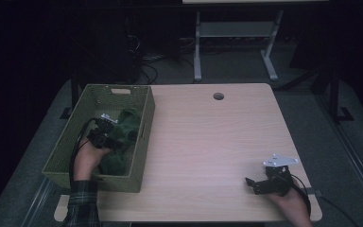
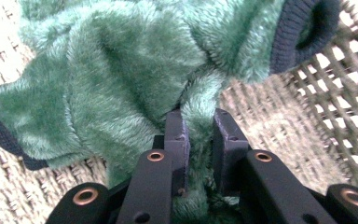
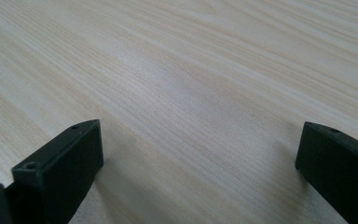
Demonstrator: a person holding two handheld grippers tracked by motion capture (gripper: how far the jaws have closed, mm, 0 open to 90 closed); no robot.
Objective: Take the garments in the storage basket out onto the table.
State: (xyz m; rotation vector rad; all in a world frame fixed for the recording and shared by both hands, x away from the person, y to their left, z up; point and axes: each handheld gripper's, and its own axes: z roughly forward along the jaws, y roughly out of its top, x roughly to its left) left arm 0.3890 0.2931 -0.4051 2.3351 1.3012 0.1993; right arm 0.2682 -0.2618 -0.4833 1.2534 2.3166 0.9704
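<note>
At the far left of the desk [image 1: 208, 142] stands the woven green basket [image 1: 123, 97], and my left tongs [image 1: 105, 134] are down inside it. The green fleece garment [image 1: 125, 127] lies bunched on the basket floor, its dark ribbed cuffs turned outward. In the left gripper view the pads [image 2: 177, 135] are pinched on a fold of that fleece [image 2: 121, 74]: the jaws stand nearly together with a ridge of pile squeezed between them, so I have hold of the cloth, not of the wicker under it.

I judge this to be the grasp step of lifting the garment out of the basket. The next move calls for a straight lift, high enough that the hanging cloth clears the basket wall, before I carry it right toward the bare wood. Since only one fold is caught, the rest will trail and may snag on the weave.

Further right the desk lies bare. At its near right corner my right tongs [image 1: 257, 184] rest low over the wood, jaws spread wide and holding nothing, ready to take a second corner.
</note>
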